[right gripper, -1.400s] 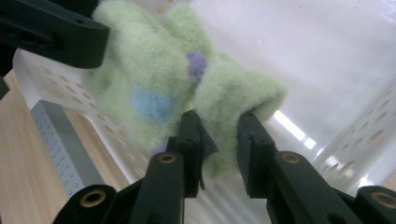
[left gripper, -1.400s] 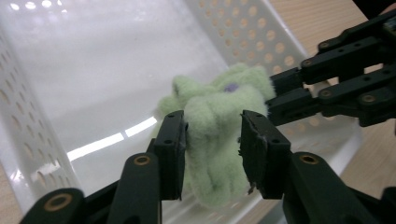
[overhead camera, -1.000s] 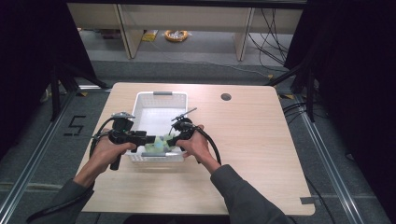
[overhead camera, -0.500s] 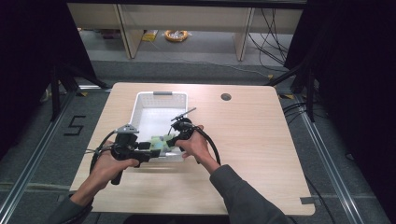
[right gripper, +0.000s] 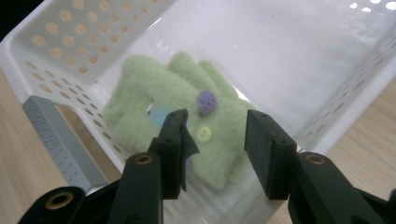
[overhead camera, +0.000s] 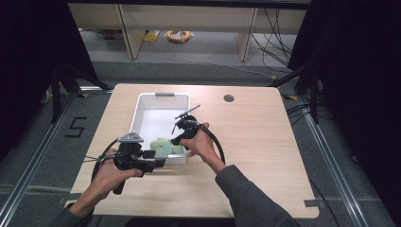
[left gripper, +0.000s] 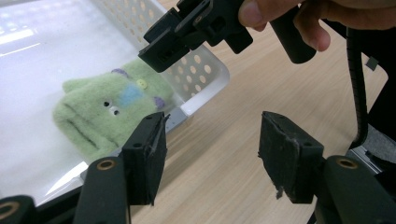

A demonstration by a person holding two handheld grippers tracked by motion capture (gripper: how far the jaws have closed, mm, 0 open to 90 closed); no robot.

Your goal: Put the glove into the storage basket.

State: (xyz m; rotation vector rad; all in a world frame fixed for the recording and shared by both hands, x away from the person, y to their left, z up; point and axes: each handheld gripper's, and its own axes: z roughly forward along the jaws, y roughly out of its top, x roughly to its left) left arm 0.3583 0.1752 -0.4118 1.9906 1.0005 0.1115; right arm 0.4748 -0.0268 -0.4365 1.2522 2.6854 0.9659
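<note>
- Green felt toy (right gripper: 187, 121) lies flat in the near end of the white basket (overhead camera: 142, 106), against the near wall
- Right gripper (right gripper: 215, 140) hovers just above the toy, jaws part open and holding nothing; they have just been opening, and the toy lies below them, not pinched
- Left gripper (left gripper: 210, 154) is off the basket's near corner over bare table (overhead camera: 265, 142), jaws well apart, empty
- To release cleanly: lift the right gripper straight up so a pad does not snag the felt
- Versus a second ago: the left gripper has drawn back from the basket toward the person; the right has barely shifted
</note>
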